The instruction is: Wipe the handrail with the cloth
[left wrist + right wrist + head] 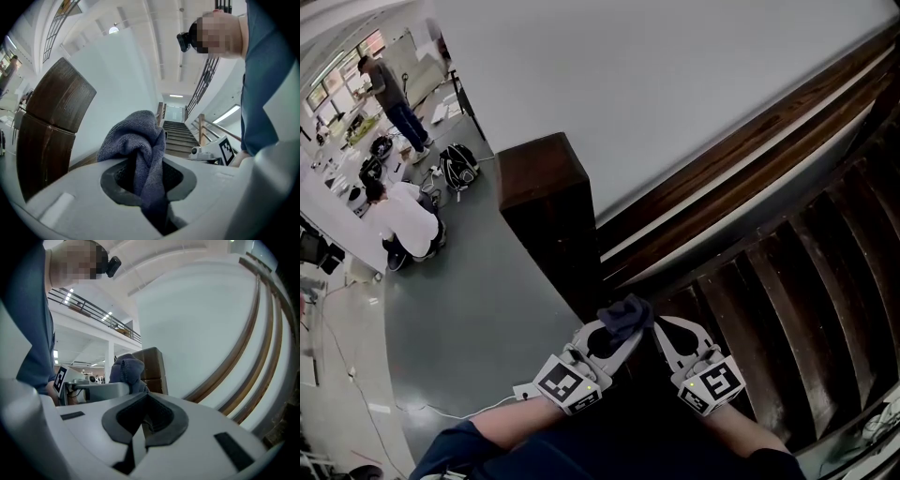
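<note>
L tool (149, 183) pinches the grey-blue cloth (136, 138), which bunches up above the jaws. R tool (143, 423) is pressed together w/ nothing in it, just beside the L tool. Both sit near the low end of the dark wood handrail (750, 155), by the big brown post (546, 211). Can't tell if the cloth touches the rail. Stairs (806, 281) are on the right.

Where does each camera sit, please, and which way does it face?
Head view: on the person's head, facing down at newel post, stairs, forearms.
Left gripper view: on the left gripper, facing up the stairs; jaws shut on the cloth; sleeve at right.
Right gripper view: on the right gripper, facing the handrail; sleeve at left.
Shared: all show the cloth.
</note>
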